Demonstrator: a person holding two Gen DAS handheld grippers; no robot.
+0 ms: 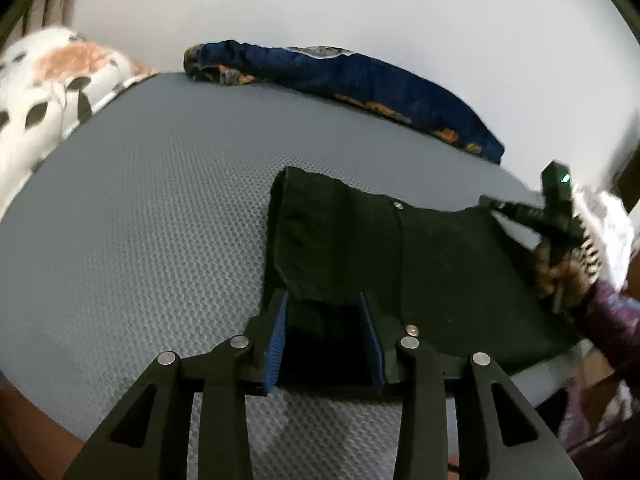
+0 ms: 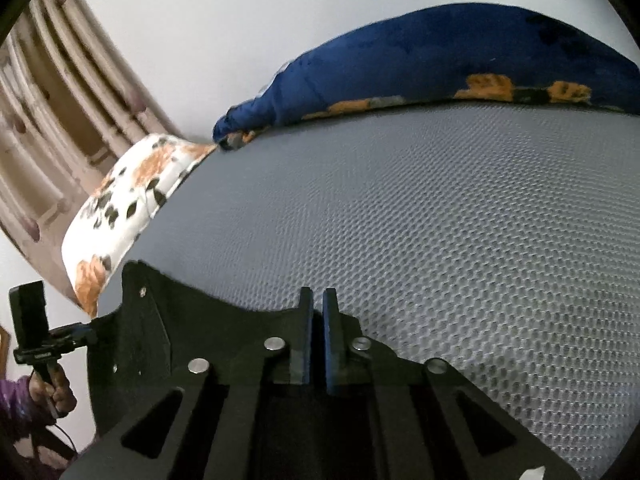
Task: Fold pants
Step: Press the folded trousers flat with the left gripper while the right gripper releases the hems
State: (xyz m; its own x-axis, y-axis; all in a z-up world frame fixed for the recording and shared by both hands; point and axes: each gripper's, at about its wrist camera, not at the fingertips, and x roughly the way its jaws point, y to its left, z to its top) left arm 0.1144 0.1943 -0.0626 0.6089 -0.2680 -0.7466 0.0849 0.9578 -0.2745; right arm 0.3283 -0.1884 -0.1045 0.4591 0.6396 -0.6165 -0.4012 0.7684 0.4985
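Nearest in left wrist view: left tongs apart w/ black pants edge lying between the blue pads, not pinched yet; prob. lined up to take the near hem/waist corner. Right tongs nearly together, thin gap only, cloth edge running up to and under the fingers; cannot tell if cloth is truly clamped. From left view, right tongs at far-right corner of the pants, cloth pulled to a taut point there, so likely gripped, judging by that tension.

Pants spread flat-ish on grey mesh mattress of the bed, near its front edge, rivets visible along one seam; appear already doubled once. Held by two corners prob. to keep the layer flat & square before next fold away from the person.

Farther: bare mattress beyond, room to fold into. White floral pillow at left end. Blue blanket w/ orange print rolled along wall at back, well apart from pants. Plain white wall behind.

Risk: open left tongs may miss the lower layer.
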